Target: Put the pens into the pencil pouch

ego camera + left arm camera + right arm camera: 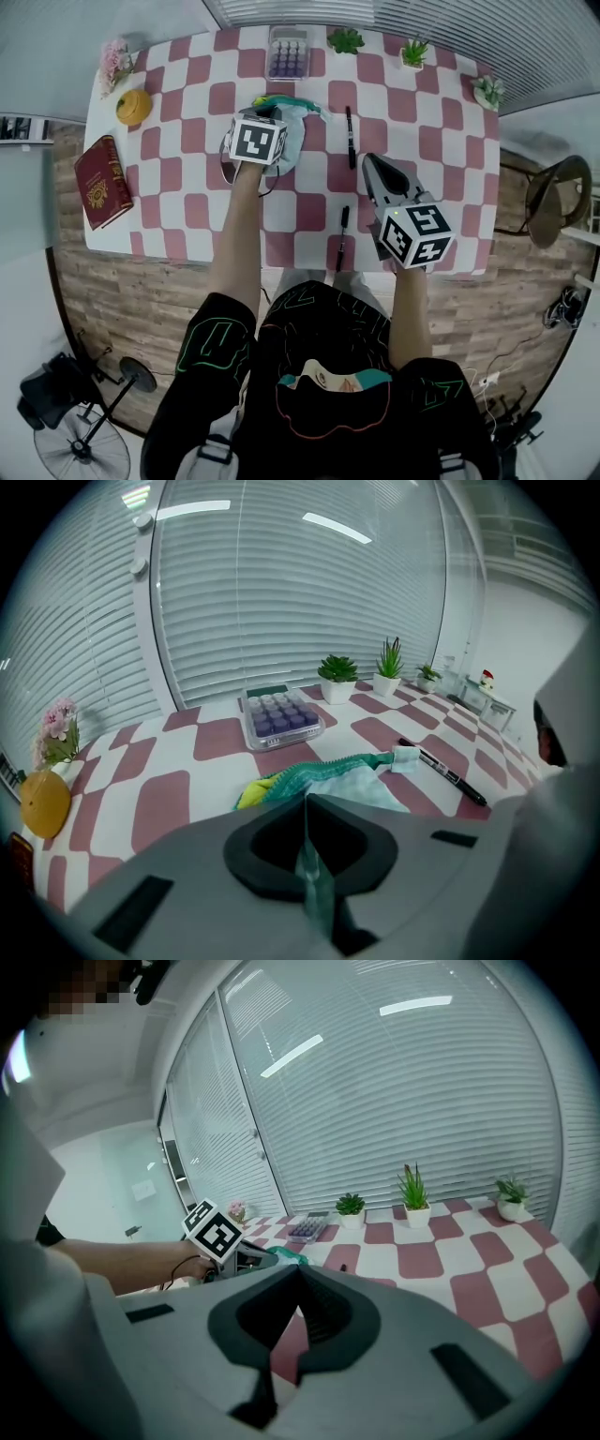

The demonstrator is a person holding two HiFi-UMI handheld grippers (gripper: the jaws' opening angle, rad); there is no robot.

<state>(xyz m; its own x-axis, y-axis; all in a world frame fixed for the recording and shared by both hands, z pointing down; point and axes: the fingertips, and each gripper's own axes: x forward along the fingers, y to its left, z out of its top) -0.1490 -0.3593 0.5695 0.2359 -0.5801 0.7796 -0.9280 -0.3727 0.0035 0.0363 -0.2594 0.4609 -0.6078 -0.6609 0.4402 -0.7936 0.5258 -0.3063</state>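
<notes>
Table [187, 141] has a pink-and-white checkered cloth and sits right up against a wall of closed white blinds. The floor around it is wood-look planks, with a standing fan [82, 442] down in the near left corner and a chair [559, 199] off to the right.

Along the far edge there's a calculator-looking thing with purple keys [288, 52] and three small potted plants [345, 39]. The left end has some pink flowers [114, 59], a round orange thing [133, 106] and a red book [103, 181].

The teal pouch [349, 772] lies mid-table. The left gripper [307, 803] has its jaws pinched shut on the near edge of the pouch; you can see a strip of the fabric caught between them.

Two black pens are out on the cloth: one pen [350, 137] just right of the pouch, the other pen [342, 240] nearer the front edge. The right gripper [300, 1271] hangs over the table's right side, jaws together, nothing in them.
</notes>
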